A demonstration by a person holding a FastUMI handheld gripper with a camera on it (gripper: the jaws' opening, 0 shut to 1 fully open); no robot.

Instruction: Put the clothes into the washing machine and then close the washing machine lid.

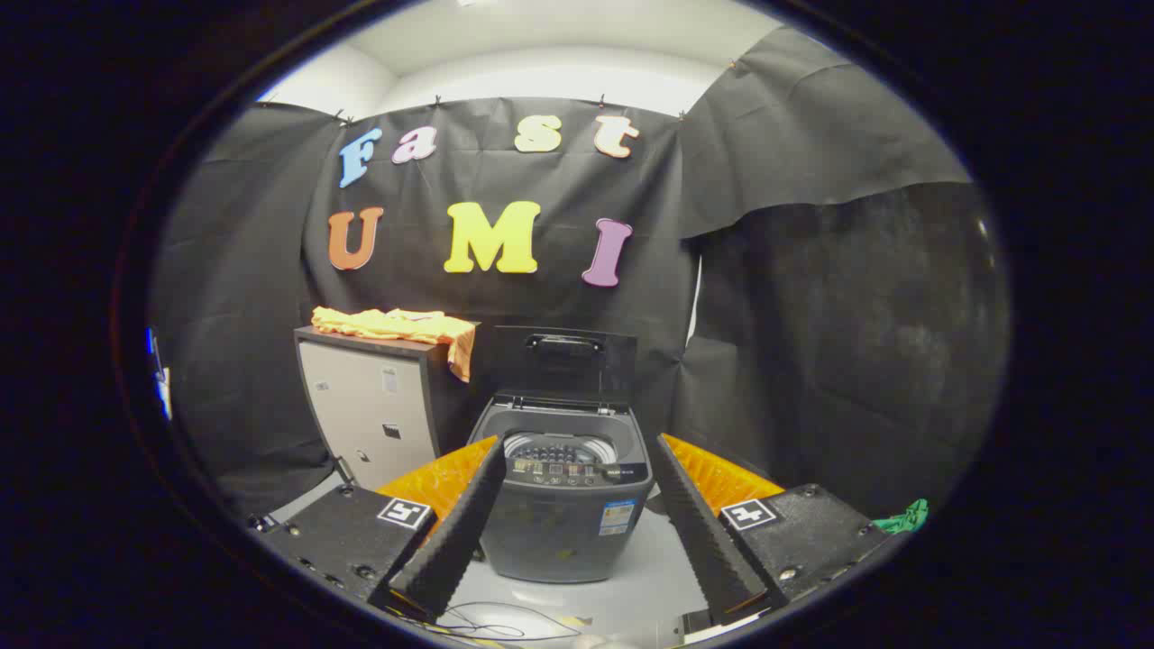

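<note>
- Just ahead of my hand-held gripper [577, 505], spread wide and holding nothing, stands the washing machine [566, 505], lid [563, 361] raised upright at its far edge.
- Far left, the orange clothes [397, 326] drape a cabinet [374, 410] beside the machine.
- Near right, green cloth [904, 518] lies well apart.

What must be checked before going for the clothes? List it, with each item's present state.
1. Washing machine lid raised: ok, it stands upright behind the tub.
2. Tub opening free to receive clothes: ok, the drum floor shows.
3. Orange clothes reachable: ok, they lie on the cabinet beside the machine, one end hanging over its edge.
4. Gripper open and holding nothing: ok, fingers spread wide.
5. Path to the cabinet: cannot tell, a cable lies on the floor below the fingers.
</note>
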